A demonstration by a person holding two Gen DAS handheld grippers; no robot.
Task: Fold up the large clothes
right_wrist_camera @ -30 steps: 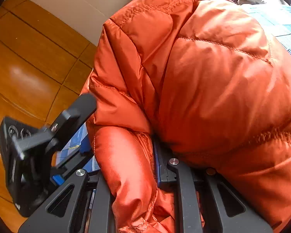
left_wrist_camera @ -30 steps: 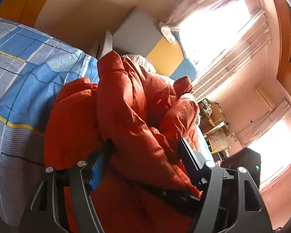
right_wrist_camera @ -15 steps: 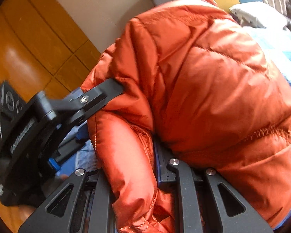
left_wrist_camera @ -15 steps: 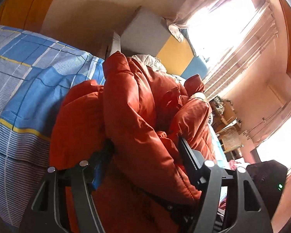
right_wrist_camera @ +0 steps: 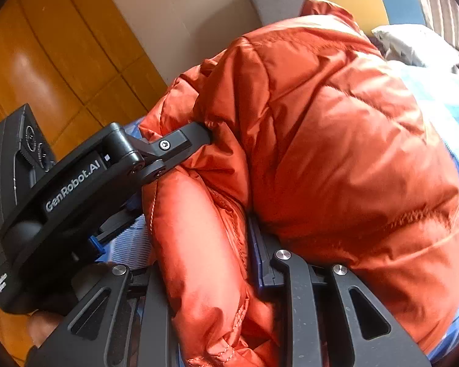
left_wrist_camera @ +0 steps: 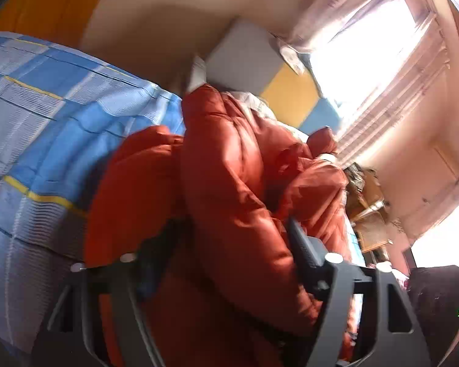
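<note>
An orange puffer jacket (left_wrist_camera: 229, 189) lies bunched on a blue checked bed sheet (left_wrist_camera: 46, 116). My left gripper (left_wrist_camera: 232, 238) is shut on a thick fold of the jacket; the fabric bulges between its fingers. In the right wrist view the jacket (right_wrist_camera: 336, 140) fills the frame. My right gripper (right_wrist_camera: 202, 244) is shut on another padded fold of the jacket. The left gripper (right_wrist_camera: 195, 134) also shows there at the left, its fingers pinching the jacket's edge close beside my right one.
A wooden wall panel (right_wrist_camera: 46, 61) and a beige wall stand behind the bed. A grey and yellow headboard (left_wrist_camera: 260, 67) and a white pillow (right_wrist_camera: 413, 46) sit at the bed's far end. Bright curtained windows (left_wrist_camera: 376, 46) and cluttered furniture (left_wrist_camera: 370, 214) lie to the right.
The left gripper has moved closer to the right one in the right wrist view, bringing its fold of jacket along. Both views have swung, showing more of the wall and headboard.
</note>
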